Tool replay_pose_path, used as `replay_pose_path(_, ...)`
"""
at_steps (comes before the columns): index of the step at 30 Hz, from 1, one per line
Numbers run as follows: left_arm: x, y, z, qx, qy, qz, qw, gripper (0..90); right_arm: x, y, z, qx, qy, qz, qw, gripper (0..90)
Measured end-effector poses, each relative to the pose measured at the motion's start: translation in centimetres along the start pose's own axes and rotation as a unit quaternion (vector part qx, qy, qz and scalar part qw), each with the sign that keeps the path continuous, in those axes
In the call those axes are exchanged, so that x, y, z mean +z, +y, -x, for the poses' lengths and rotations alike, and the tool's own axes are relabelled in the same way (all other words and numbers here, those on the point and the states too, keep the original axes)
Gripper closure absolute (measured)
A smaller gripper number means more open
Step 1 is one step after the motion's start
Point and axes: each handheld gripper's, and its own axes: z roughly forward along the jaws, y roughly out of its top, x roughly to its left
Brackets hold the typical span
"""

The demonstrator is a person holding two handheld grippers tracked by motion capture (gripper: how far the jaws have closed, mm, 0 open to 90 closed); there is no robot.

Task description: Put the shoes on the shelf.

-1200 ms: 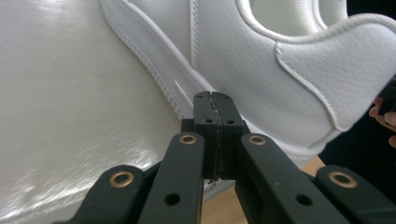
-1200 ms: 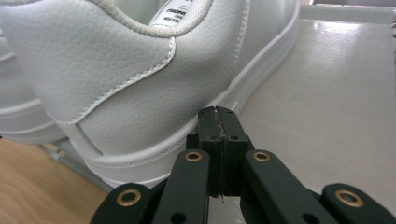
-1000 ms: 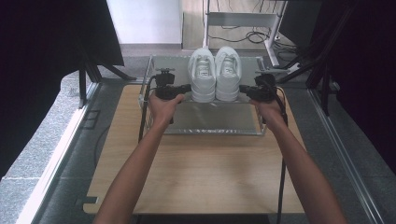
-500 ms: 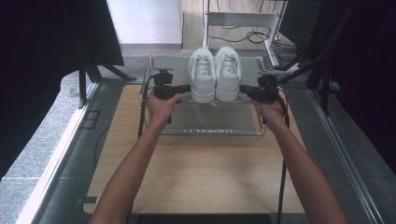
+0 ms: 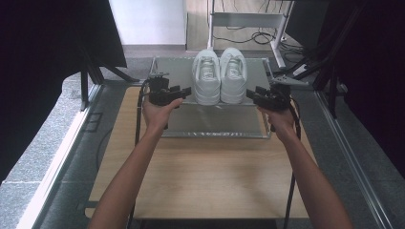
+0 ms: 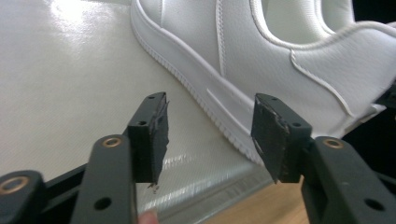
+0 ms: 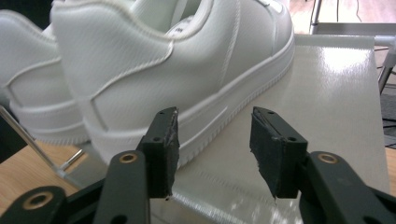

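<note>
Left gripper (image 5: 184, 90) — its two black jaws have just been opening and now stand apart with nothing between them; in the left gripper view the padded fingertips (image 6: 156, 135) frame bare shelf and the outer sole edge of the left-hand shoe without touching it. Right gripper (image 5: 252, 93) — likewise just opened, jaws apart and empty, its fingertips (image 7: 164, 149) stopping short of the heel of the right-hand shoe.

The pair of white leather low-top sneakers (image 5: 219, 75) serves as the landmark. The left-hand white sneaker (image 6: 261, 65) and the right-hand white sneaker (image 7: 177, 70) stand upright, side by side and touching, toes pointing away from the person, heels near the front edge of the pale glossy metal-framed shelf (image 5: 215, 121). Each gripper lies level just beside the pair, one on each flank at heel height, pointing inward toward the shoes.

This mirrored placement suggests a two-handed squeeze or release at the flanks: pressing from both sides would keep the shoes together as one unit. With both sets of jaws parted and clear, the sneakers appear set down on the shelf and resting on their own soles. The light wooden tabletop (image 5: 210, 181) lies on the person's side of the sneakers, below the shelf and under both forearms.
</note>
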Motion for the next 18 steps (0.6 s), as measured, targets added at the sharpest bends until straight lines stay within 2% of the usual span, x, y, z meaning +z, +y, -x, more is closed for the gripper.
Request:
replay_pose_path(5, -1.5, -0.6, -0.2, 0.000, -0.014, 0.011, 0.9998, 43.3, -1.1, -1.0, -0.7, -0.013, -0.004, 0.012, 0.9998, 48.5)
replay_pose_path(6, -2.4, -0.9, -0.2, 0.001, -0.027, 0.014, 0.9995, 42.5, -1.5, -1.3, -0.8, -0.017, -0.006, 0.016, 0.9997, 48.2)
replay_pose_path(9, -3.1, -1.3, -0.1, 0.006, -0.033, 0.015, 0.9993, 41.1, -2.0, -1.6, -1.0, -0.025, -0.003, 0.018, 0.9995, 47.7)
replay_pose_path(10, -3.6, -1.6, 0.0, 0.014, -0.038, 0.015, 0.9991, 41.1, -2.3, -1.7, -1.1, -0.031, 0.000, 0.018, 0.9993, 47.5)
replay_pose_path(11, -4.2, -2.1, 0.2, 0.022, -0.046, 0.013, 0.9986, 40.8, -2.9, -2.1, -1.3, -0.048, -0.003, 0.021, 0.9986, 47.2)
replay_pose_path(12, -4.2, -2.1, 0.2, 0.022, -0.046, 0.013, 0.9986, 40.5, -3.3, -2.3, -1.4, -0.050, -0.003, 0.023, 0.9985, 47.1)
replay_pose_path(15, -5.1, -3.3, 0.1, 0.030, -0.064, 0.011, 0.9975, 40.2, -4.0, -2.8, -1.4, -0.053, 0.002, 0.025, 0.9983, 47.0)
replay_pose_path(18, -5.9, -4.7, -0.1, 0.035, -0.067, 0.010, 0.9971, 39.9, -5.1, -3.7, -1.6, -0.052, 0.009, 0.031, 0.9981, 46.8)
